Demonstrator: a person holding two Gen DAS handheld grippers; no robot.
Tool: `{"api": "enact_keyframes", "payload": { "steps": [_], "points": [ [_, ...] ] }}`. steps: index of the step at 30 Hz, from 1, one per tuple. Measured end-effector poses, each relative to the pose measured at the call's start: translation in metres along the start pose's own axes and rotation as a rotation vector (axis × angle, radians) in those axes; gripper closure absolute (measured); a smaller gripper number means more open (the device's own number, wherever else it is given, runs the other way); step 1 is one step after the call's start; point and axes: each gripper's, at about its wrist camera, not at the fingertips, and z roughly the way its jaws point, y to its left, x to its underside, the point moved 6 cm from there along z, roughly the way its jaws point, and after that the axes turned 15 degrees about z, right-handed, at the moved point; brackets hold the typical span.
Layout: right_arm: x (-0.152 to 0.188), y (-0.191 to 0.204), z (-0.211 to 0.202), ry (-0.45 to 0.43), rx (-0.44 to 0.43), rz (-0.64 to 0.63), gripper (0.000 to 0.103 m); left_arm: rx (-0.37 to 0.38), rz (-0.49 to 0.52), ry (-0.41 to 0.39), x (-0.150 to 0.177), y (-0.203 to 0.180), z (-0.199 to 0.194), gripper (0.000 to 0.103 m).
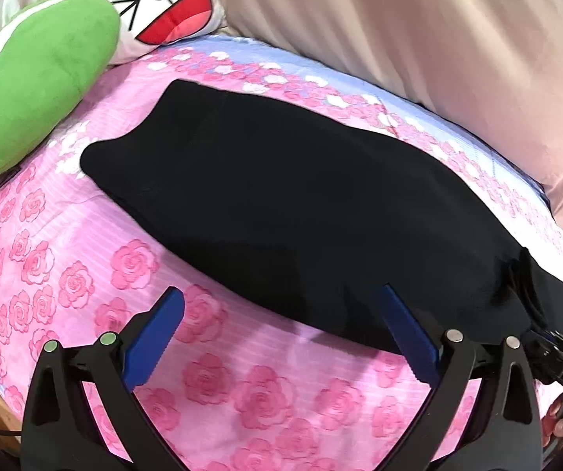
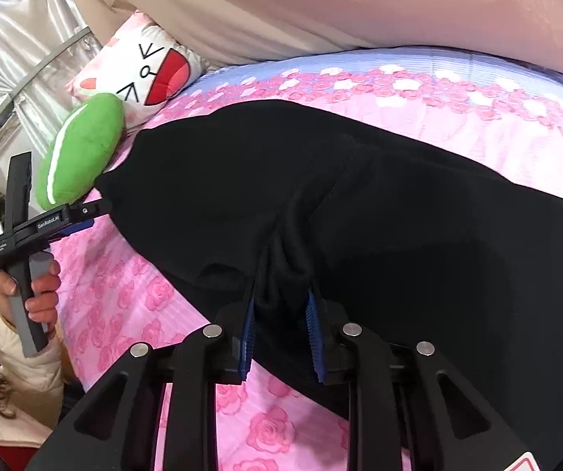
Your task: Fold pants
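Observation:
Black pants (image 1: 265, 204) lie folded lengthwise across a pink rose-print bedspread (image 1: 65, 274). My left gripper (image 1: 281, 298) is open, its blue pads (image 1: 155, 337) spread over the near edge of the pants, holding nothing. My right gripper (image 2: 281, 294) is shut on a bunched fold of the pants (image 2: 359, 204) at their near edge, the cloth pinched between the blue pads (image 2: 246, 333). The left gripper also shows in the right wrist view (image 2: 81, 219), at the pants' far left end. The right gripper shows in the left wrist view (image 1: 556, 353) at the pants' right end.
A green plush (image 1: 34, 86) and a white cartoon-face pillow (image 1: 171, 4) lie at the bed's far left. A beige quilt (image 1: 438, 39) runs along the back. A window with silver curtains (image 2: 18, 47) is at the left.

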Motion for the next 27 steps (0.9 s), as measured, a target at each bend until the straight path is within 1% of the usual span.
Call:
{"api": "enact_keyframes", "payload": {
  "steps": [1,2,4,5,6,7,9,10,12,13,14,15,16,18,19,20,21,22,23,24,25,26,27],
  "points": [
    [-0.002,-0.003,-0.002,0.005,-0.051,0.027,0.084,-0.003,0.007,-0.002,0.000,-0.004,-0.002,0.006],
    [-0.004,-0.006,-0.005,0.005,-0.091,0.051,0.086,-0.005,0.014,-0.005,-0.001,-0.007,-0.004,0.006],
    [-0.009,-0.018,-0.022,-0.007,-0.223,0.134,0.087,-0.010,0.028,-0.008,-0.001,-0.015,-0.009,0.006],
    [-0.011,-0.026,-0.034,-0.030,-0.276,0.173,0.088,-0.011,0.036,-0.008,-0.002,-0.019,-0.010,0.006],
    [-0.014,-0.036,-0.048,-0.065,-0.303,0.203,0.089,-0.014,0.047,-0.007,-0.003,-0.024,-0.010,0.006],
    [-0.018,-0.053,-0.072,-0.132,-0.302,0.239,0.089,-0.022,0.052,-0.004,-0.005,-0.027,-0.010,0.006],
    [-0.020,-0.087,-0.114,-0.248,-0.286,0.289,0.089,-0.032,0.062,0.003,-0.007,-0.035,-0.009,0.006],
    [-0.018,-0.118,-0.148,-0.333,-0.261,0.332,0.090,-0.034,0.067,0.005,-0.009,-0.039,-0.009,0.006],
    [-0.008,-0.173,-0.200,-0.456,-0.197,0.413,0.089,-0.044,0.086,0.010,-0.011,-0.050,-0.008,0.006],
    [0.004,-0.212,-0.232,-0.530,-0.150,0.480,0.090,-0.049,0.095,0.013,-0.011,-0.055,-0.007,0.006],
    [0.020,-0.250,-0.259,-0.586,-0.084,0.541,0.090,-0.054,0.106,0.019,-0.011,-0.063,-0.005,0.006],
    [0.036,-0.284,-0.278,-0.622,-0.014,0.603,0.090,-0.056,0.114,0.025,-0.011,-0.067,-0.003,0.006],
    [0.054,-0.317,-0.291,-0.642,0.054,0.669,0.090,-0.058,0.123,0.032,-0.009,-0.073,-0.001,0.006],
    [0.085,-0.367,-0.298,-0.638,0.138,0.781,0.090,-0.077,0.147,0.052,-0.006,-0.085,0.007,0.006],
    [0.103,-0.393,-0.292,-0.603,0.144,0.847,0.094,-0.090,0.158,0.066,-0.004,-0.089,0.011,0.006],
    [0.118,-0.412,-0.286,-0.584,0.212,0.897,0.099,-0.102,0.169,0.080,-0.002,-0.093,0.015,0.006],
    [0.126,-0.420,-0.283,-0.577,0.225,0.923,0.102,-0.115,0.174,0.097,-0.001,-0.097,0.019,0.006],
    [0.132,-0.424,-0.291,-0.626,0.142,0.958,0.102,-0.119,0.176,0.105,0.000,-0.100,0.021,0.006],
    [0.134,-0.425,-0.300,-0.655,0.199,0.956,0.100,-0.123,0.182,0.116,0.002,-0.104,0.024,0.006],
    [0.135,-0.425,-0.307,-0.669,0.256,0.942,0.091,-0.123,0.187,0.119,0.002,-0.107,0.024,0.006],
    [0.133,-0.417,-0.313,-0.690,0.278,0.919,0.077,-0.122,0.192,0.119,0.002,-0.111,0.024,0.006],
    [0.128,-0.410,-0.314,-0.688,0.232,0.905,0.061,-0.124,0.198,0.120,0.002,-0.113,0.024,0.006],
    [0.123,-0.404,-0.313,-0.683,0.210,0.896,0.033,-0.127,0.207,0.117,0.001,-0.117,0.023,0.006]
  ]
}}
